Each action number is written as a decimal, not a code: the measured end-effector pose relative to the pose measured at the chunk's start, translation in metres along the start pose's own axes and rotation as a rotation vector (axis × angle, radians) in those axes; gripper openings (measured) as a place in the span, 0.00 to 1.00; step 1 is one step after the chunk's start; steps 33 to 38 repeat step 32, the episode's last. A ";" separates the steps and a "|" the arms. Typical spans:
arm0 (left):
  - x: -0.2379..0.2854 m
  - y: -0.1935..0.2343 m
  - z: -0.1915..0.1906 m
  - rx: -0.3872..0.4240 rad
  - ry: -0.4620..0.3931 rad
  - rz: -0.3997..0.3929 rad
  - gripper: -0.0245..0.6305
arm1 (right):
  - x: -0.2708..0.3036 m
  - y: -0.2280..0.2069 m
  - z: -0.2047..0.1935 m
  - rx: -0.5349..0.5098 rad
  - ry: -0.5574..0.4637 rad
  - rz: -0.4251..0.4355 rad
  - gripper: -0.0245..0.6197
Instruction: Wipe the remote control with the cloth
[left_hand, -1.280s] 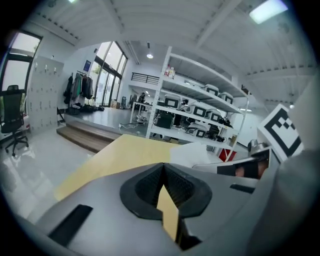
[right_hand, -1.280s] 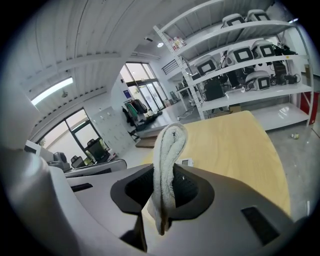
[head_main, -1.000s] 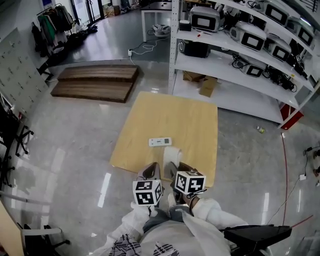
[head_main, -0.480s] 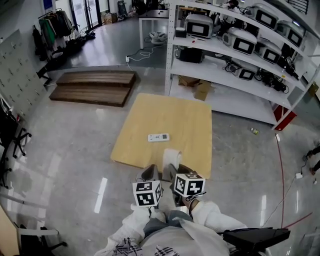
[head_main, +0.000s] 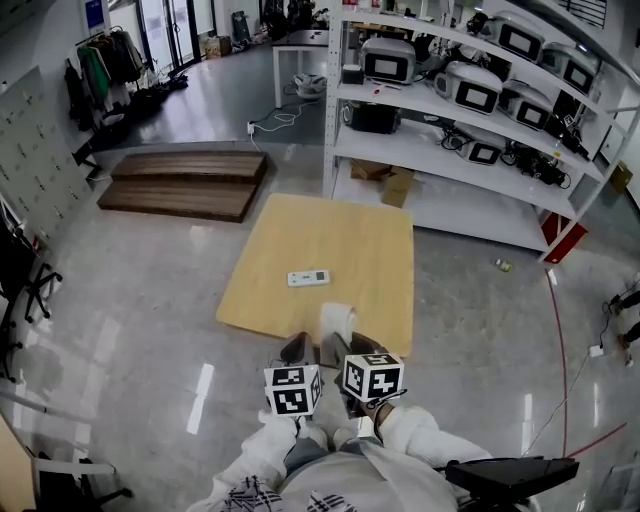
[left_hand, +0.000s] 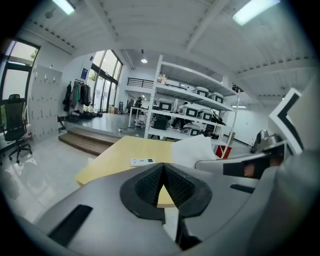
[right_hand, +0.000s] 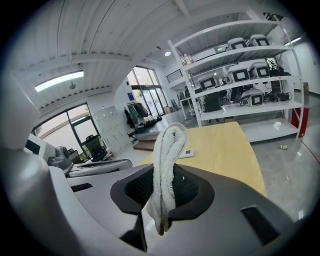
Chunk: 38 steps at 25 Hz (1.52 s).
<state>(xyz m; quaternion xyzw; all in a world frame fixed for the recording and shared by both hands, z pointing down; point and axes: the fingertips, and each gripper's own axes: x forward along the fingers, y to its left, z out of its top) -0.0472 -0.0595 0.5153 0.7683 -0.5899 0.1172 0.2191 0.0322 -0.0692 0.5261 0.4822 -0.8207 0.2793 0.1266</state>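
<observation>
Tightly around the cloth (right_hand: 169, 145), right gripper (right_hand: 163, 192).

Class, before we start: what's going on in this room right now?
A person stands before a wooden table holding a gripper in each hand. The right gripper has its jaws clamped on a white cloth; the left gripper is shut and empty. The remote control lies untouched on the table ahead, so wiping has not begun.

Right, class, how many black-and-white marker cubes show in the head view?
2: left cube on the left gripper, right cube on the right gripper, side by side; none looks hidden.
</observation>
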 end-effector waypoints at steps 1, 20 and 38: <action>0.001 -0.001 0.000 -0.001 0.000 0.001 0.04 | -0.002 0.000 0.001 0.001 -0.003 -0.001 0.18; -0.004 -0.011 0.001 -0.015 -0.007 0.021 0.04 | -0.012 0.002 0.006 -0.071 -0.010 0.030 0.18; -0.002 -0.012 -0.003 -0.025 0.002 0.017 0.04 | -0.012 -0.003 0.003 -0.057 -0.002 0.022 0.18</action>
